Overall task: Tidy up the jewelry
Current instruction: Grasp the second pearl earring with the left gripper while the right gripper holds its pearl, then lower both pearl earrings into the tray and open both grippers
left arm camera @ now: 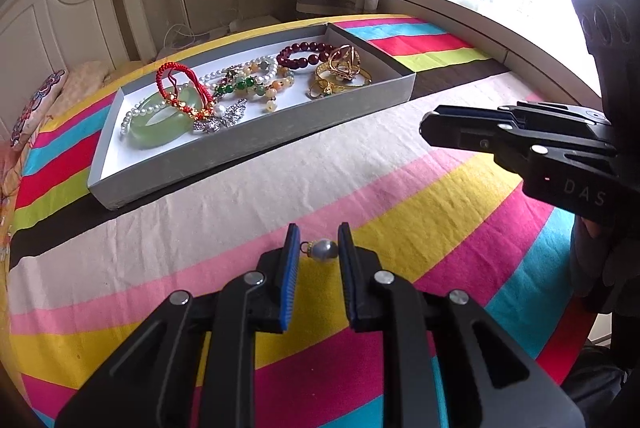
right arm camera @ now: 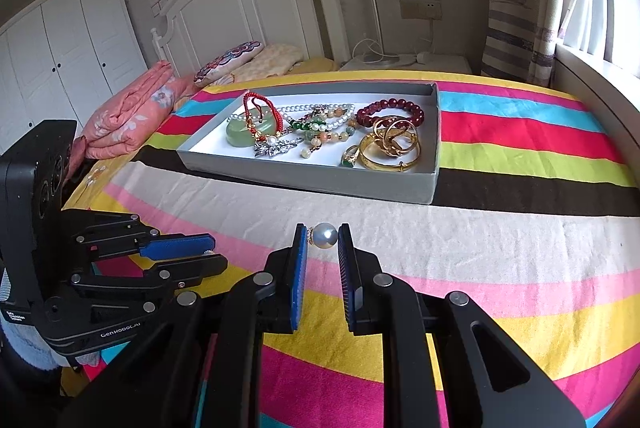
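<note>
Here, pinched between the blue pads of the left gripper (left arm camera: 319,232): a dull grey pearl (left arm camera: 325,251) with a small gold cap, low over the yellow and pink stripes of the bedspread (left arm camera: 240,195). Likewise clenched on a second, shiny pearl (right arm camera: 325,236): the right gripper (right arm camera: 322,230), over the pale stripe, pads against both sides of it. Pointing across from the right in the left wrist view, fingers close together, pearl hidden there. Beyond both, well apart from the pearls, an open grey box (left arm camera: 256,135) on the bedspread. Inside, crowded together: a green bangle (left arm camera: 160,123) under a red cord bracelet (left arm camera: 176,83), white bead strings, a dark red bead bracelet (left arm camera: 308,53), gold bangles (left arm camera: 340,67) at the window end.
</note>
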`<act>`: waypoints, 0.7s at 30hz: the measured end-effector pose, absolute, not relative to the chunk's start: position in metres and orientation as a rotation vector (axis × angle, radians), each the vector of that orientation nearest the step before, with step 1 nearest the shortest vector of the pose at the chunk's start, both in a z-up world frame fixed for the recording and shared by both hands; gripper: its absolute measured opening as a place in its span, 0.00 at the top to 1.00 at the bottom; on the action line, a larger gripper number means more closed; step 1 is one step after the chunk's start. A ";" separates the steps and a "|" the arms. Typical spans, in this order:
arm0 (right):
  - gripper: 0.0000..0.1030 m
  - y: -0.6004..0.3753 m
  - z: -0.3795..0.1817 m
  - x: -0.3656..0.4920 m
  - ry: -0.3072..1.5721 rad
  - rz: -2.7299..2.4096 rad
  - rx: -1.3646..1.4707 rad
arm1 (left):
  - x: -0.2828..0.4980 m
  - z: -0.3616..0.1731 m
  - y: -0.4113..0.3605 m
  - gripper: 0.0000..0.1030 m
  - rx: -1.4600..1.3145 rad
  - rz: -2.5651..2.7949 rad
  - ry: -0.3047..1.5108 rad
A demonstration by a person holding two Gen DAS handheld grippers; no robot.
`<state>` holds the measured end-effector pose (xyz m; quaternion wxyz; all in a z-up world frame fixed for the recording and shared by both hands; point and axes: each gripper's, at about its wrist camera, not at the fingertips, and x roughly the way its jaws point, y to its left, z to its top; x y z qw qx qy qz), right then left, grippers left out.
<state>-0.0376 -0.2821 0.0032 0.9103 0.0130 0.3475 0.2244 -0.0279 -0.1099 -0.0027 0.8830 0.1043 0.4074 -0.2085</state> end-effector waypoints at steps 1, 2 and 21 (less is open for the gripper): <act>0.84 -0.280 0.004 -0.038 0.715 0.465 0.023 | -0.027 -0.001 -0.109 0.82 0.217 -0.430 0.846; 0.84 -0.279 0.004 -0.038 0.713 0.468 0.020 | -0.026 0.000 -0.107 0.82 0.217 -0.426 0.843; 0.84 -0.224 0.020 0.019 0.649 0.495 -0.049 | 0.075 0.040 -0.066 0.82 0.040 -0.268 0.777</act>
